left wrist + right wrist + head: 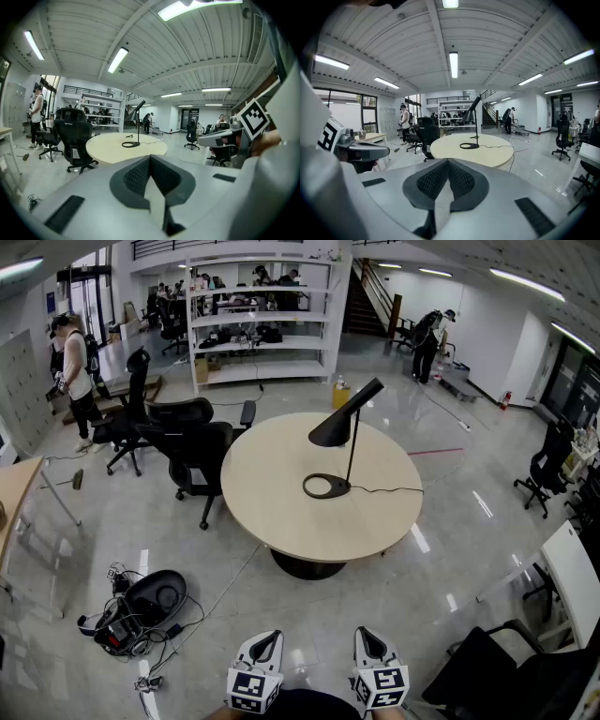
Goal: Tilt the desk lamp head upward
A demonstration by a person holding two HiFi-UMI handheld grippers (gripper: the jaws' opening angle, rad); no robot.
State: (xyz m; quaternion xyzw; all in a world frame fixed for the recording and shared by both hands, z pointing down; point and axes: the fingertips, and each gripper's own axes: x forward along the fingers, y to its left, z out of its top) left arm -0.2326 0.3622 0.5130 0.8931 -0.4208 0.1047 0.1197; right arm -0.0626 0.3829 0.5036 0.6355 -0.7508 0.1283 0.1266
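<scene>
Head view, lamp: black desk lamp with a thin stem stands near the middle of the round beige bench. Flat ring base sits on the top, cone-shaped head droops toward the left, thin black cord trails off to the right.
Head view, tongs: left tongs and right tongs sit side by side at the bottom edge, over the glossy grey floor, well apart from the bench.
Head view, surroundings: black office chairs just left of the bench, white shelving unit behind it, black case with tangled cables on the floor at lower left.
Left gripper view, tongs: left tongs pressed together, nothing between them.
Left gripper view, lamp: small and far ahead on the bench, above and left of the tips; right tongs show at the right edge.
Right gripper view, tongs: right tongs pressed together, nothing between them.
Right gripper view, lamp: far ahead on the bench, just right of the tips' line, head still pointing down; left tongs show at the left edge.
</scene>
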